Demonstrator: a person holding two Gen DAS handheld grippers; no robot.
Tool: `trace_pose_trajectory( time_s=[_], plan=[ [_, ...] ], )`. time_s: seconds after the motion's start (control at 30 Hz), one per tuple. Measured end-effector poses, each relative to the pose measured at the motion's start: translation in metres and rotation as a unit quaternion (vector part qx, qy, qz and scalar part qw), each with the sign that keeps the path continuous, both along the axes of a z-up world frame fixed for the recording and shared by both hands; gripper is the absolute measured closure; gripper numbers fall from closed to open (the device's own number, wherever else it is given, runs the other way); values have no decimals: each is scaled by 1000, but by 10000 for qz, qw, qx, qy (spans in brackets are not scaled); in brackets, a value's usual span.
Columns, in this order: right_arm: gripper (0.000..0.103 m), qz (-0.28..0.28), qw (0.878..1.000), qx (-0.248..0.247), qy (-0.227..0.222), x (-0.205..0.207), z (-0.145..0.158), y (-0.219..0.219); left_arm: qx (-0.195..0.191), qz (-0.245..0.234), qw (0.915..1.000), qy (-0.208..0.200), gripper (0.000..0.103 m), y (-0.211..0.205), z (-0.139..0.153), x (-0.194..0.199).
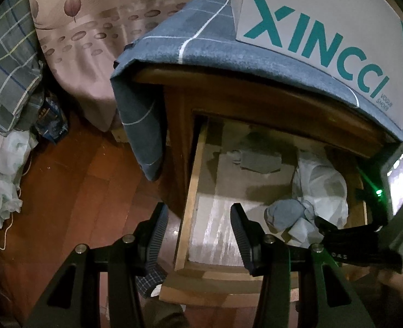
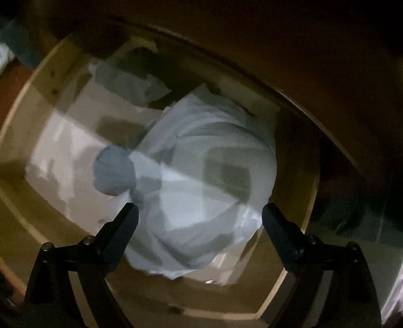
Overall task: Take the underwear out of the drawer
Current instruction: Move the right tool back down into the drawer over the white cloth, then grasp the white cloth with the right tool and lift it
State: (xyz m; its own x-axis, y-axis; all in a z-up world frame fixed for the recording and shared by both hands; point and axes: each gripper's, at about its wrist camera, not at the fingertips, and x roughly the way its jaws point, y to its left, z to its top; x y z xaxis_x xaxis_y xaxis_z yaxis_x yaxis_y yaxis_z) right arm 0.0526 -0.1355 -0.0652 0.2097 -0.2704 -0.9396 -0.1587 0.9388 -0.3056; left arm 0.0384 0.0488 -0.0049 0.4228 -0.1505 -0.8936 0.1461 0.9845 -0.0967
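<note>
Underwear (image 2: 201,180): pale, bunched, with a grey-blue roll at its left edge, lying in the drawer (image 2: 18,125) directly ahead of the right gripper (image 2: 200,213). Spread wide, that gripper's jaws, one finger (image 2: 122,229) at the bundle's left flank, the other just off its right flank; no pad seen pressing the cloth, nothing gripped. Blurred view, so contact at the left tip impossible to settle. Behind the bundle, toward the drawer's back, a smaller folded grey piece (image 2: 124,82).

From the left wrist: left gripper (image 1: 198,235) hanging over the drawer's front left corner, jaws partly apart, nothing between them but the drawer's side wall and pale liner below. Bundle (image 1: 318,191) well to the right of those jaws, against the drawer's right side, with the dark fingers of the right gripper (image 1: 346,232) reaching in at its near edge. Drawer (image 1: 190,191) pulled out of a wooden nightstand (image 1: 174,125).

Farther out: blue checked cloth (image 1: 174,46) draped over the nightstand's top, a white shoe box (image 1: 324,27) with teal lettering standing on it. Beyond, a bed with leaf-patterned cover (image 1: 92,27), a plaid pillow (image 1: 7,63), and reddish wood floor (image 1: 78,191).
</note>
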Motion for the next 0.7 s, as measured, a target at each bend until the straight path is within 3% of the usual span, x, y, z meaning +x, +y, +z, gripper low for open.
trace_pose_trajectory(
  time_s=[0.2, 0.37, 0.7],
  plan=[
    [5, 543, 9973, -479, -107, 2, -5, 15, 11, -58, 10000, 16, 55, -4, 0, 0],
    [6, 954, 9910, -916, 215, 1, -24, 24, 2, -93, 10000, 35, 55, -4, 0, 0],
    [5, 1172, 9849, -1093, 655, 32, -54, 13, -48, -74, 9999, 102, 55, -2, -1, 2]
  ],
)
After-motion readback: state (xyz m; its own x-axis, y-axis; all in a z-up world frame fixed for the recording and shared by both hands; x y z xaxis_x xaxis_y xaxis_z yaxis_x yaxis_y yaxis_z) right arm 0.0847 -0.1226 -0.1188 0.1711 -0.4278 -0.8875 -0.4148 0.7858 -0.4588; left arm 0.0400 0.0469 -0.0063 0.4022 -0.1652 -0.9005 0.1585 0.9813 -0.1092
